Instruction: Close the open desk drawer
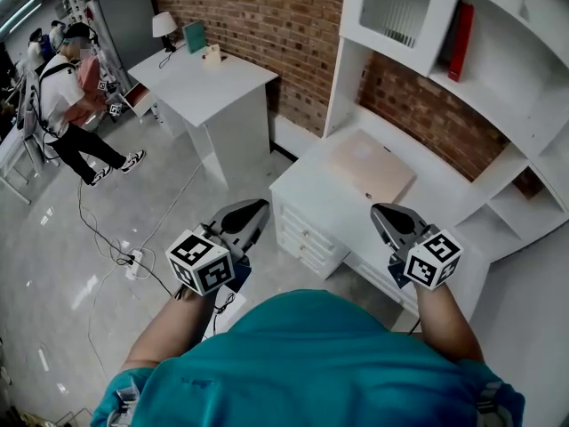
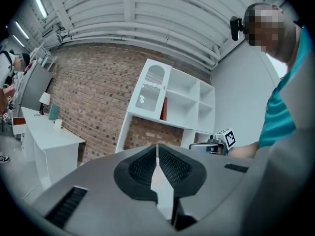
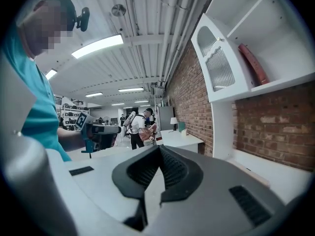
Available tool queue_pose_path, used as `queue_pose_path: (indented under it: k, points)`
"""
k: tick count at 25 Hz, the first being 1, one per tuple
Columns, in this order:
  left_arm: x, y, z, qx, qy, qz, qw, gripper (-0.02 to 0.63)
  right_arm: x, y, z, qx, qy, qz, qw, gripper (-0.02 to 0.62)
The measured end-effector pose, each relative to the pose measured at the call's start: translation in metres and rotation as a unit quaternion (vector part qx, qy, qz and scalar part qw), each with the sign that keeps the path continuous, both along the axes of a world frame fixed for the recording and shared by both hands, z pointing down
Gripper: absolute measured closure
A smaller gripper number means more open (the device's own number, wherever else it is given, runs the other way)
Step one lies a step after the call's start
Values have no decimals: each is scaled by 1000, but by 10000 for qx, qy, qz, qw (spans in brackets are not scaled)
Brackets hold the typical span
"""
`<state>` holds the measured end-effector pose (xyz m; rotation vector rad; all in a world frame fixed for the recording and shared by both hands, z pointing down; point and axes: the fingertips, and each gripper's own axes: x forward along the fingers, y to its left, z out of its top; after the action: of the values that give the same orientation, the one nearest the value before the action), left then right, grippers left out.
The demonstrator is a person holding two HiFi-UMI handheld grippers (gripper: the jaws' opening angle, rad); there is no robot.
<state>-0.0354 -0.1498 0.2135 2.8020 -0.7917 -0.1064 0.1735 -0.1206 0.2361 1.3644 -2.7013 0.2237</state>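
While the left gripper [image 1: 252,213] and right gripper [image 1: 384,213] hover over the desk [image 1: 311,185], fingers [image 2: 172,167] together and empty suit a push

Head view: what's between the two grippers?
The white desk with its drawers lies between left gripper and right gripper, in the head view.

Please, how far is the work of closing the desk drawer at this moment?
Done: nothing yet; the drawer under the desk top looks pulled out, partly hidden by the right gripper. In hand: nothing; the left gripper and the right one are empty, jaws together, touching no furniture. Left: reach the drawer front and push it in.
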Motion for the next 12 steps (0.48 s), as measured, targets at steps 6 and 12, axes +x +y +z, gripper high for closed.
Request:
queue_pose_path:
  k: [6,12]
  points:
    - [-1,8,-3,70,3,-3,10000,580,-3,0,-4,36,-46,-55,10000,574]
    - [-2,8,-2,15,20,-46,10000,580,-7,0,-1,26,-49,-156,9999,574]
